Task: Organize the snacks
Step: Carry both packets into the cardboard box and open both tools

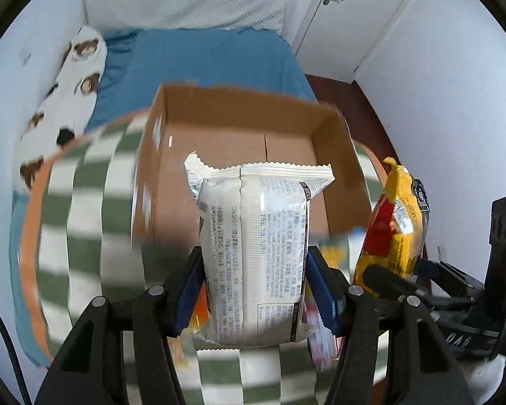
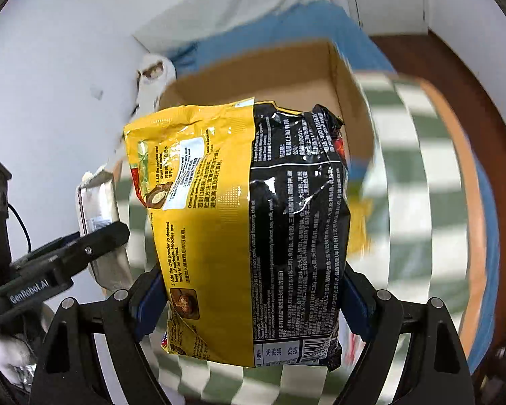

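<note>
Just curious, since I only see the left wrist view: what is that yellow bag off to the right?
Observer: A yellow and black noodle packet, held in the right gripper jaws.
Operator: Any print on it?
Observer: Yes, cooking steps on the yellow half, a barcode on the black half.
Operator: And my own gripper, from there?
Observer: The left gripper, holding the white packet, has GenRobot.AI lettering on its side.

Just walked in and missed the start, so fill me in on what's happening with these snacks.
A person holds a gripper in each hand. The left gripper is shut on a white snack packet, and the right gripper is shut on a yellow and black noodle packet. Both packets are held up in front of an open cardboard box that sits on a green checked cloth on a bed. Nothing shows inside the box.
</note>
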Demonstrator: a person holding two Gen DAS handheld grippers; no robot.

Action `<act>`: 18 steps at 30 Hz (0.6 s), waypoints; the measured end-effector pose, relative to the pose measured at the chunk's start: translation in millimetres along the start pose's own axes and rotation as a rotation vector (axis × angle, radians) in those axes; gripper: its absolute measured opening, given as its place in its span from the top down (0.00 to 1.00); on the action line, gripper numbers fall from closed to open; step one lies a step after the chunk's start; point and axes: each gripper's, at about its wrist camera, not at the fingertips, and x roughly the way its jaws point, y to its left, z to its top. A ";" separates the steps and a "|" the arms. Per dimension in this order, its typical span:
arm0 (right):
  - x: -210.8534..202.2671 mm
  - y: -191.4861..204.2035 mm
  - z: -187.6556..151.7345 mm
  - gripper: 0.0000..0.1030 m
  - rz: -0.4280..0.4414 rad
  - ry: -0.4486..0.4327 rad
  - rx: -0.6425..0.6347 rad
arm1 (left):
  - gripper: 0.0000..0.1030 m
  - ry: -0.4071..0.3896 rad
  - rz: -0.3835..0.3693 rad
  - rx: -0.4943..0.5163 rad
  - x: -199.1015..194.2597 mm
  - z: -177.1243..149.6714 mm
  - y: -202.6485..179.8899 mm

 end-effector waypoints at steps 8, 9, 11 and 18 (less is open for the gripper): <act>100.1 -0.4 155.0 0.14 -0.097 0.082 -0.041 | 0.45 0.173 0.082 -0.002 131.0 123.9 17.1; 108.5 2.1 163.7 0.14 -0.112 0.099 -0.040 | 0.45 0.192 0.085 -0.004 142.2 128.0 18.6; 138.6 -2.3 183.7 0.14 -0.138 0.134 -0.052 | 0.45 0.238 0.097 -0.013 172.4 135.6 25.2; 218.1 -26.7 219.6 0.14 -0.187 0.247 -0.051 | 0.43 0.304 0.128 -0.045 221.5 146.6 38.4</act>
